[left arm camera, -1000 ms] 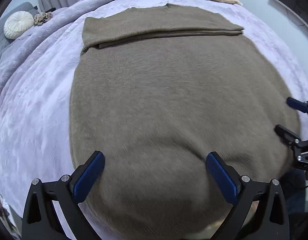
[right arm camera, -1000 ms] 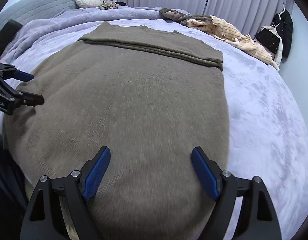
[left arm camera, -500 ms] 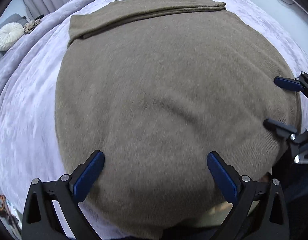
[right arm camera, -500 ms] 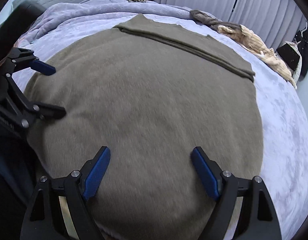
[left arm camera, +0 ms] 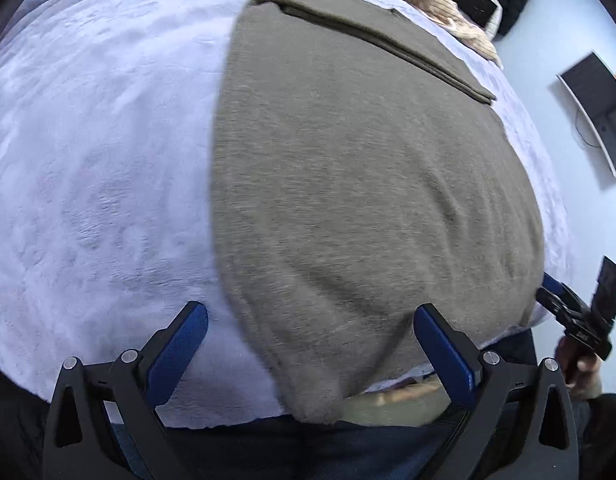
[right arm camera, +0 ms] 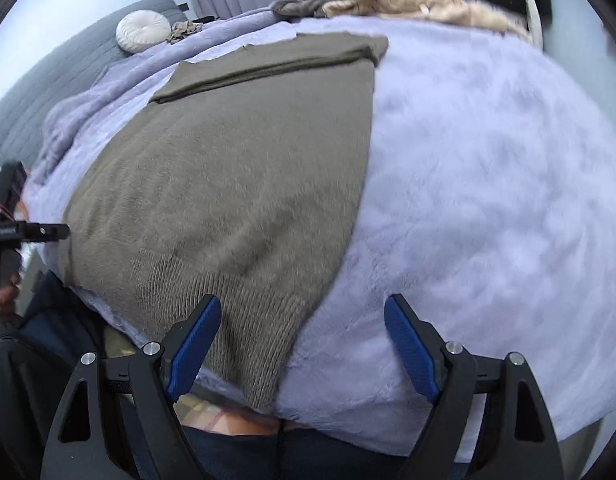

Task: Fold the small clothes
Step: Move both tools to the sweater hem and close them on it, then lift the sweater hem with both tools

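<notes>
Both the left gripper (left arm camera: 309,354) and right gripper (right arm camera: 302,346) stand wide open, holding nothing, each over a near corner of the olive knit sweater (left arm camera: 359,184). Pinching could catch the plush lilac blanket (right arm camera: 487,184) too (its pile sits right beside the hem), dragging it into the fold.

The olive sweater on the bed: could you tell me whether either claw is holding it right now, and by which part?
Nothing is held. The left claw and right claw are both open, each framing a near hem corner of the sweater without pinching it.
</notes>
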The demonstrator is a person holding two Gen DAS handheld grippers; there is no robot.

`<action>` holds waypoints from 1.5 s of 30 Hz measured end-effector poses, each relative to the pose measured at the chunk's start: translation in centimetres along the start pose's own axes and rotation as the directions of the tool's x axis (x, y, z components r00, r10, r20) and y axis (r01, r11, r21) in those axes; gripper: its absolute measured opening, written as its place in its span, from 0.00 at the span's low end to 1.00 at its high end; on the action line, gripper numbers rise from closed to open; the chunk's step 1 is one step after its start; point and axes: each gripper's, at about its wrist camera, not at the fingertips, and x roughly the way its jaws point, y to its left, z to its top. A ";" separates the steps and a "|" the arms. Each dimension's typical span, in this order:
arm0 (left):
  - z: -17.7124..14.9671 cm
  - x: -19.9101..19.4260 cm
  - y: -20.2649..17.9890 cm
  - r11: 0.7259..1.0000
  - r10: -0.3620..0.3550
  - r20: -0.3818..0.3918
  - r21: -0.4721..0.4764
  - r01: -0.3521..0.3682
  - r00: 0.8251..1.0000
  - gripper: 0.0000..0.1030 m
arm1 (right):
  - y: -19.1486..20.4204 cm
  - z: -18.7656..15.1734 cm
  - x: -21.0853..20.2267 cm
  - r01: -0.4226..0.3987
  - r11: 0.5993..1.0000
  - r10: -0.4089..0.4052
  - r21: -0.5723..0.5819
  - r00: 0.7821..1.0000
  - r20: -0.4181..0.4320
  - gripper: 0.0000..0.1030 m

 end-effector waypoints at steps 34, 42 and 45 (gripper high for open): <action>0.5 1.5 -4.4 1.000 0.017 0.115 0.021 -0.020 0.993 0.50 | 3.9 1.6 2.3 -0.202 0.977 0.203 -0.062 0.979 0.001 0.13; 1.1 2.5 -4.7 0.998 -0.061 0.080 0.014 0.060 0.995 0.89 | 4.7 0.8 3.0 -0.247 0.966 0.248 -0.069 0.969 -0.002 0.64; 1.3 2.5 -6.1 0.999 -0.008 0.093 0.053 0.003 0.996 0.77 | 5.9 0.5 2.7 -0.227 0.968 0.228 -0.108 0.974 -0.001 0.80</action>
